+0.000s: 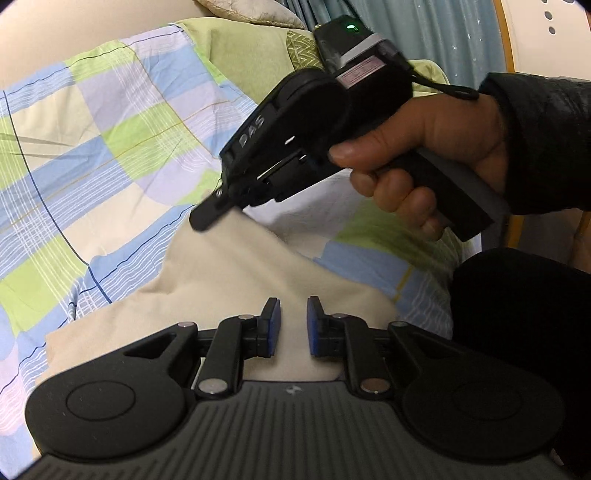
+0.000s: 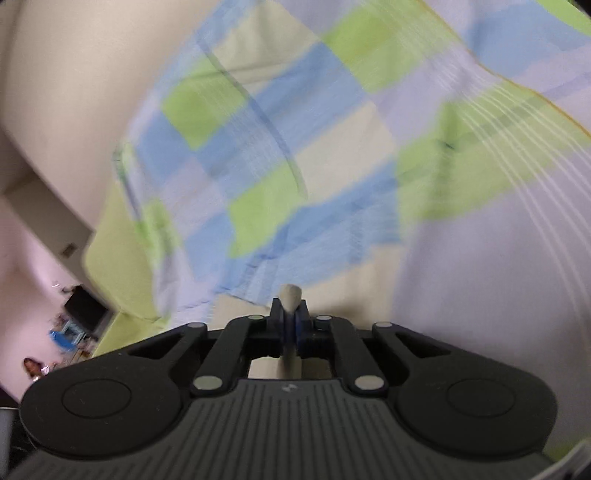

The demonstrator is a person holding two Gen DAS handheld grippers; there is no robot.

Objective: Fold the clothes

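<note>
A cream cloth garment (image 1: 236, 273) lies on the checked bedsheet (image 1: 96, 147). In the left wrist view my left gripper (image 1: 293, 325) is open just above the cloth's near part, its blue pads apart with cloth showing between them. My right gripper (image 1: 210, 214), held by a hand, pinches the cloth's far edge and lifts it. In the right wrist view my right gripper (image 2: 290, 328) is shut on a fold of the cream cloth (image 2: 290, 297), which pokes out above the pads. That view is blurred.
The blue, green and cream checked sheet (image 2: 295, 147) covers the bed. A green pillow (image 1: 251, 55) lies at the far end. A curtain (image 1: 424, 26) hangs behind. A room corner with a dark screen (image 2: 86, 310) shows at the lower left.
</note>
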